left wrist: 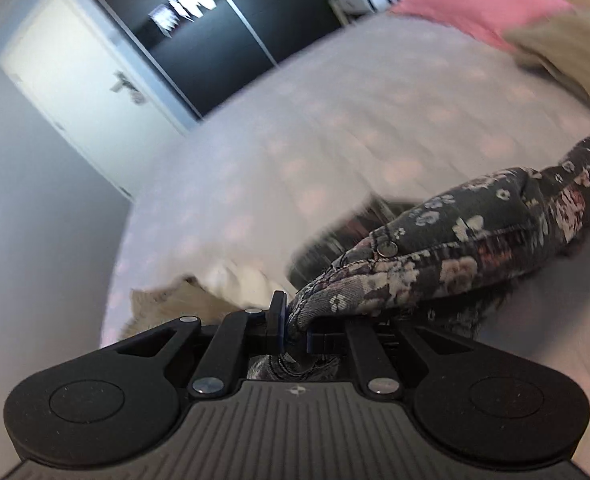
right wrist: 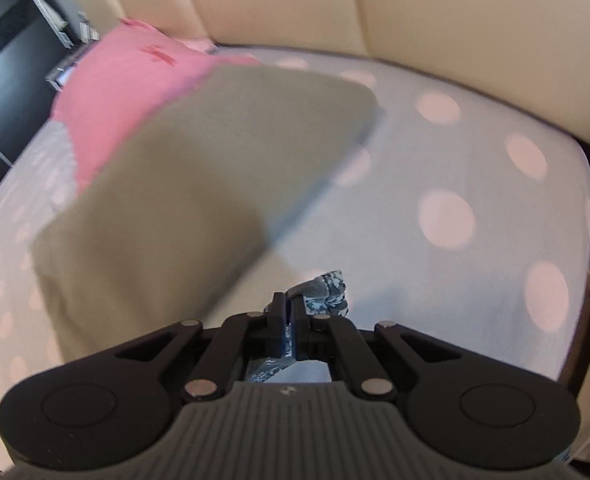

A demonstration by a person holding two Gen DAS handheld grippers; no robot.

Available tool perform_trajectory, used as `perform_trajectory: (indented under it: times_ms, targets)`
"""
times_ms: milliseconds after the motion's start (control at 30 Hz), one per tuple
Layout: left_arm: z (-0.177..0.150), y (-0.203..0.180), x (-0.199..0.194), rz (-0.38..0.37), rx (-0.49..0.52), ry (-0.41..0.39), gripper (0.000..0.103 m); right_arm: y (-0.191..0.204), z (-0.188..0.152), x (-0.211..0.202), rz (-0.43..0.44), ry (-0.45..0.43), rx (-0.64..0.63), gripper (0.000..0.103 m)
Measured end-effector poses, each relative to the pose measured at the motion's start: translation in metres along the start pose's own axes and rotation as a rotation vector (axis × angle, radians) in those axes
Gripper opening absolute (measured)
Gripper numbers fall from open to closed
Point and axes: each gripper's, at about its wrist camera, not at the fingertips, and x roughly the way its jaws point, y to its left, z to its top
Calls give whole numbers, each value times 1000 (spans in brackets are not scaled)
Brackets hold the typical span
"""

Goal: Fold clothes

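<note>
The floral garment (left wrist: pixel 455 248) is being pinched by both left tongs (left wrist: pixel 295 320) and right tongs (right wrist: pixel 293 316); the shallow right-hand pinch risks being pulled loose.

The bed (right wrist: pixel 475 152) lies bare right of the olive cloth (right wrist: pixel 199 184), which blocks the left with the pink garment (right wrist: pixel 127 92); the headboard (right wrist: pixel 415 8) closes the far side.

We hold our left gripper (left wrist: pixel 293 320) angled downward, its fingers (left wrist: pixel 277 312) clamped tight on cloth; our right gripper (right wrist: pixel 291 314) tilts down more steeply, fingers (right wrist: pixel 277 310) pinched nearly together on fabric
</note>
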Motion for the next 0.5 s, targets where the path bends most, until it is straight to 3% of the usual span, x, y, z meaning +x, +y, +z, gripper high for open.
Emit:
perform_trajectory:
  times_ms: [100,200,500]
  targets:
    - [-21,-21,6,-35,58,51,7,-21,-12,10,-48,36,10,2]
    - [-31,-24,11,-61,46,86,7,-35,-16,14,-61,61,24,2]
    - [-33,-19,12,-59,23,98,7,-48,-33,27,-135,99,-52,3]
